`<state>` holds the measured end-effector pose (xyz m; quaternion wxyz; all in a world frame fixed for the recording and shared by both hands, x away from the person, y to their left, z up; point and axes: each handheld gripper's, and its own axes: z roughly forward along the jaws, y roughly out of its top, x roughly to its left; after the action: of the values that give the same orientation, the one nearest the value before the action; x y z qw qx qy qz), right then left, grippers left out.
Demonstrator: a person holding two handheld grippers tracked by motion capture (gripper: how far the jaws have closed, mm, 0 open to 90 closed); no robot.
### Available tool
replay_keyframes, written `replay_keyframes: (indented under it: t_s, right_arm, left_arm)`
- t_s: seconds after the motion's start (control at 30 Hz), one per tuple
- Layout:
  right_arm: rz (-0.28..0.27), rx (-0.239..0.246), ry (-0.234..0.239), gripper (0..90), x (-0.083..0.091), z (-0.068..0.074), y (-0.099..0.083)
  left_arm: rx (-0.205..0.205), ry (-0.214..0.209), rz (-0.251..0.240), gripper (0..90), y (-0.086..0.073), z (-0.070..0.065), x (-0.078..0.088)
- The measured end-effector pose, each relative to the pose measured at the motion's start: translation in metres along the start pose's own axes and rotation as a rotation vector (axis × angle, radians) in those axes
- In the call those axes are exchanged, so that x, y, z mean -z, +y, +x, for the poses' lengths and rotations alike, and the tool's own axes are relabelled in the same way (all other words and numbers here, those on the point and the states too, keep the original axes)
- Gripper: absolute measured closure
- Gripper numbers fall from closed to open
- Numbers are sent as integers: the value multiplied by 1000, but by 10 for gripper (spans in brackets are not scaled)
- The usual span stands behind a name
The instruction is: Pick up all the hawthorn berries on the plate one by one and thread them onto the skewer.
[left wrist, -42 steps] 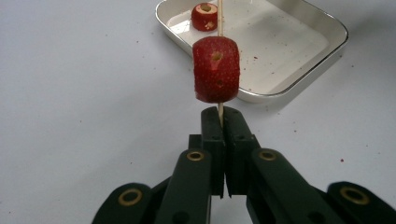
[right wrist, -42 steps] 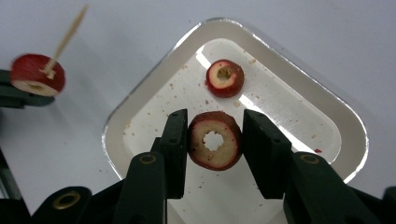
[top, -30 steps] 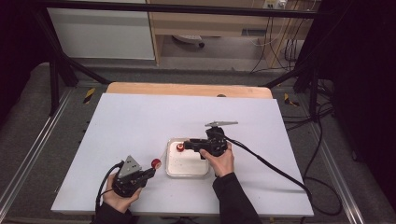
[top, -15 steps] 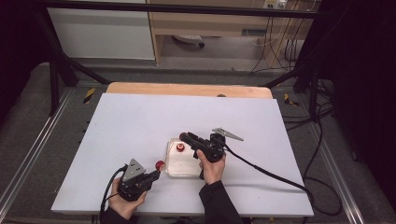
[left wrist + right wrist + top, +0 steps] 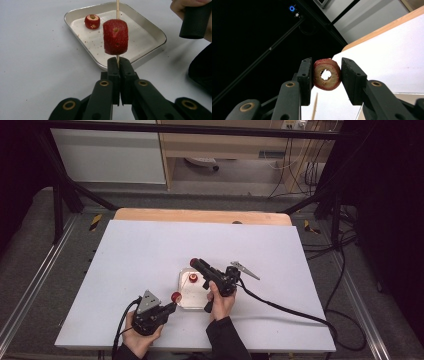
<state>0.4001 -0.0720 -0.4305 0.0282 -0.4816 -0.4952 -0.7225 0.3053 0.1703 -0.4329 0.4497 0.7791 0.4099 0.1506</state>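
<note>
One white table [image 5: 150, 250]; dark room, grey floor [image 5: 30, 245].

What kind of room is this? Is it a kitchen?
Probably not a kitchen. It looks like a lab or workshop set up for recording. A white table stands inside a black metal frame, cables trail across the floor, and the person works fruit pieces over a small metal tray with hand-held grippers.
</note>
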Motion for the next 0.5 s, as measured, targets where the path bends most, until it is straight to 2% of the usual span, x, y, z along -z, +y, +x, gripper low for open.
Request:
replay_keyframes:
  t_s: [0.07, 0.5]
  right_arm:
    - [-4, -8, 5, 625, 0, 0, 0]
    - [-4, -23, 32, 625, 1, 0, -4]
  left_arm:
    - [-9, -2, 1, 880, 0, 0, -1]
    - [1, -8, -6, 880, 1, 0, -2]
